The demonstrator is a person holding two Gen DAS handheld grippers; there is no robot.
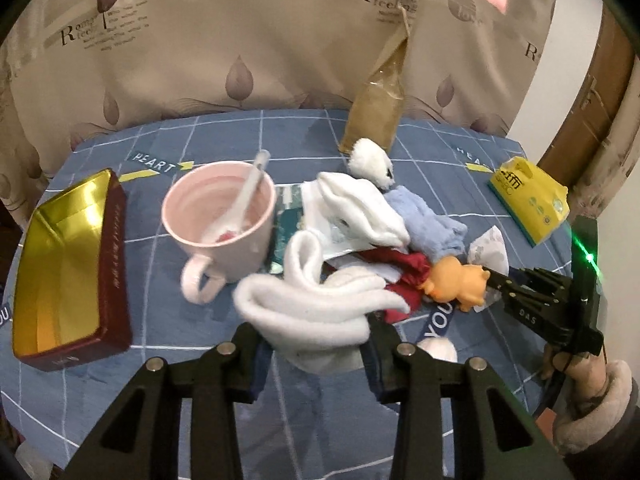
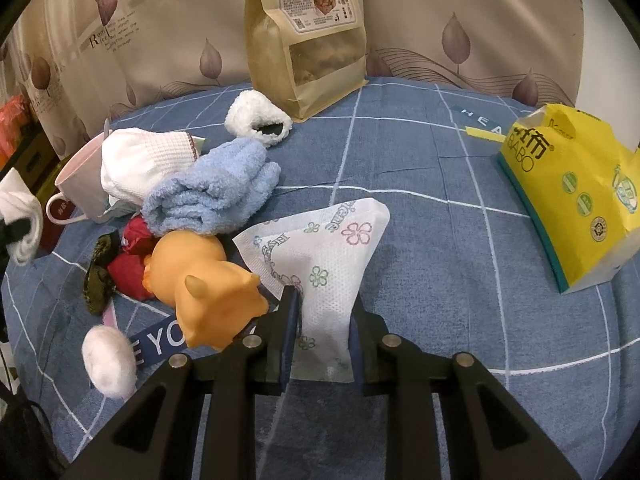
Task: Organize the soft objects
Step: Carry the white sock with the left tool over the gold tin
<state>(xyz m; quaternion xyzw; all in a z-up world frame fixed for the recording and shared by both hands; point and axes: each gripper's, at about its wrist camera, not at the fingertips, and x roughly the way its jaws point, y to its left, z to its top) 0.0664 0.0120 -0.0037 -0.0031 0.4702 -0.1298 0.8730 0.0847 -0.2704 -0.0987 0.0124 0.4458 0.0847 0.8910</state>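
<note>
Left hand-held gripper [image 1: 316, 344]: jaws closed on a white fleece cloth [image 1: 312, 304], at the near edge of the pile on the blue checked counter [image 2: 420, 168]; right hand-held gripper [image 2: 322, 320]: jaws clamped on a floral-printed white packet [image 2: 324, 252], beside an orange rubber toy [image 2: 208, 280]; pile: blue towel [image 2: 212, 192], white knit cloth [image 2: 140, 164], red fabric [image 2: 130, 268]; nearby: pink mug [image 1: 220, 216] with spoon [image 1: 244, 200], gold-lined box [image 1: 64, 264], snack bag [image 2: 308, 32], yellow tissue pack [image 2: 580, 192].
</note>
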